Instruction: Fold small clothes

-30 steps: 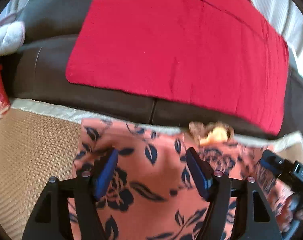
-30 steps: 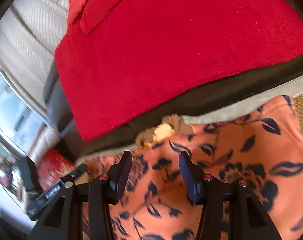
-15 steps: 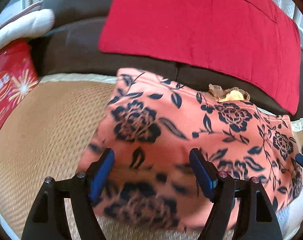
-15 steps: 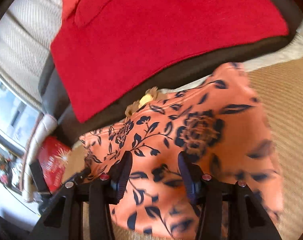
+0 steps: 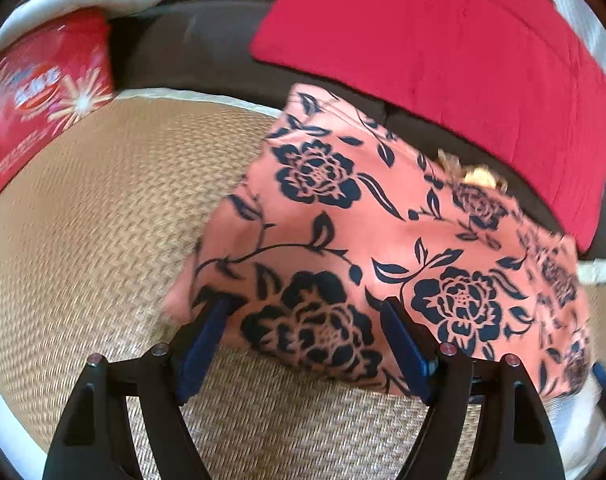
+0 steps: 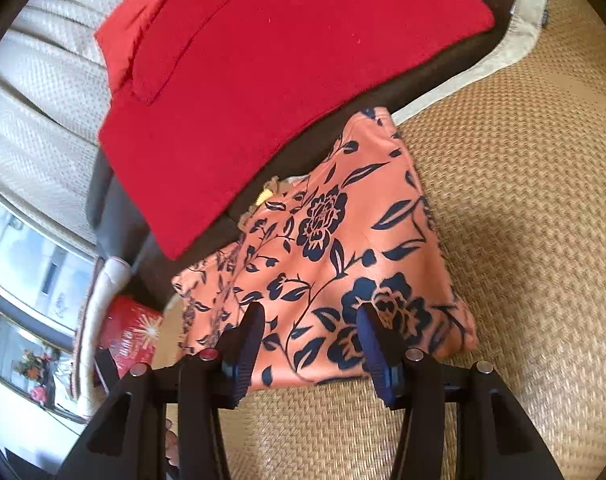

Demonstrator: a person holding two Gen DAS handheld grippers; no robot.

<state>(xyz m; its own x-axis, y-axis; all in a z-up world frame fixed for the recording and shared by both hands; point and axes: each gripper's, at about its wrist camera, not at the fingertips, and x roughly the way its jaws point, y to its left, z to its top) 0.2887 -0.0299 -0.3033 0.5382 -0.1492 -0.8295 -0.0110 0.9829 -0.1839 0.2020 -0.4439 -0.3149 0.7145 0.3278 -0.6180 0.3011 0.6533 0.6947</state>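
garment (image 5: 383, 248): salmon-orange, printed with dark navy roses, leaves and trailing stems
mat (image 5: 103, 240): tan, woven in a fine zigzag texture, edged with a pale cream border
blanket (image 6: 287, 60): plain bright red
sofa (image 5: 199, 40): dark brown
box (image 5: 35, 96): red, marked with white starbursts and white lettering
left gripper (image 5: 305, 320): black frame, blue pads
right gripper (image 6: 309, 328): black frame, blue pads
cushion (image 6: 43, 100): off-white, dotted quilted texture

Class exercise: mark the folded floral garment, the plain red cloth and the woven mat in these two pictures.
Salmon-pink garment with navy flower print (image 5: 383, 240): left wrist view, middle of its top layer.
Plain red cloth (image 6: 283, 80): right wrist view, centre of its flat surface.
Tan woven straw mat (image 6: 523, 200): right wrist view, bare weave right of the garment.
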